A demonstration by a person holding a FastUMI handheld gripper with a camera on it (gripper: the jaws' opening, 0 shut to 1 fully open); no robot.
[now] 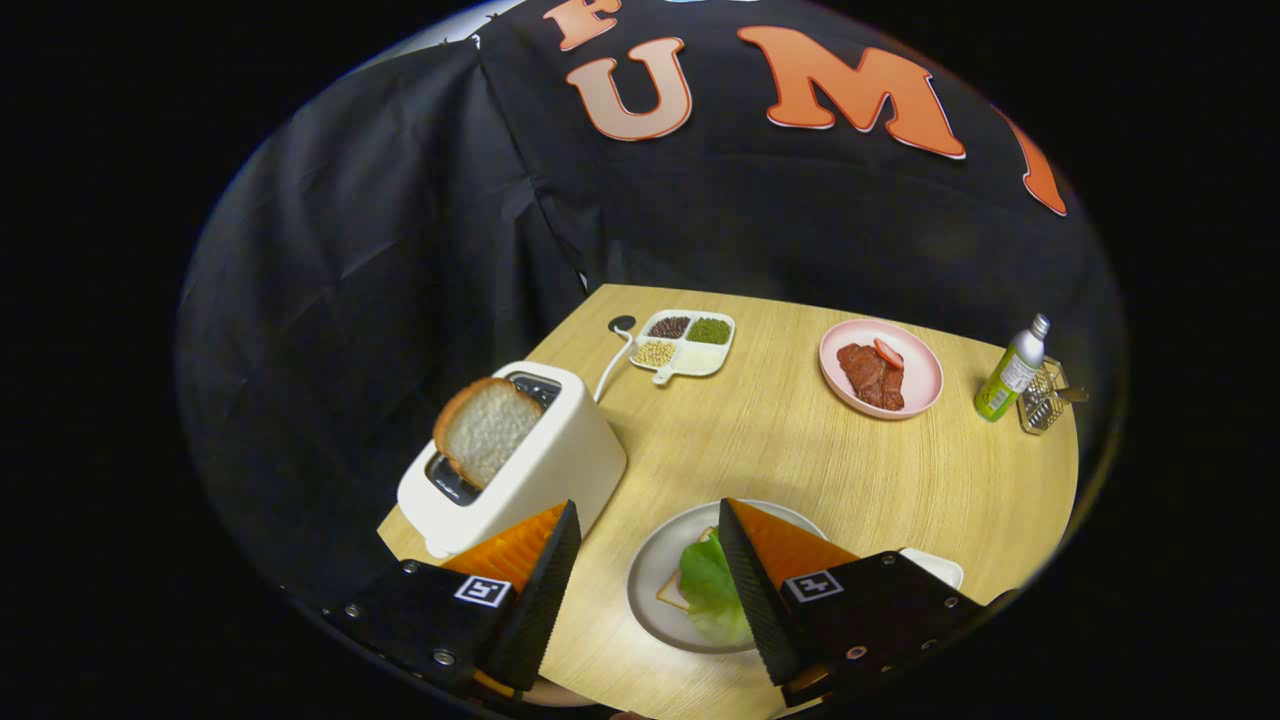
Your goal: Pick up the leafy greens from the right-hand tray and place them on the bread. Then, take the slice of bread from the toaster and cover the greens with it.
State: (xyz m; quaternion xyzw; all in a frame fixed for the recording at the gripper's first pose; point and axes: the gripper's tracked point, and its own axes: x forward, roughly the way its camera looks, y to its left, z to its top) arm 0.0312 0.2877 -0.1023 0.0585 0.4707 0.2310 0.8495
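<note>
My gripper [648, 525] is open, with nothing between its fingers. The leafy greens [710, 590] lie on a bread slice [672, 592] on a grey plate [650, 570], partly behind my right finger [750, 580]. A second slice of bread [485, 430] stands upright in the slot of the white toaster [530, 470], just beyond my left finger [540, 580]. A white tray [940, 568] peeks out behind the right finger.
On the far side of the round wooden table [800, 450] are a pink plate with red meat slices [880, 368], a white divided dish of grains [683, 343], a green bottle [1010, 372] and a small wire basket [1042, 398]. The toaster's cord [612, 365] runs back.
</note>
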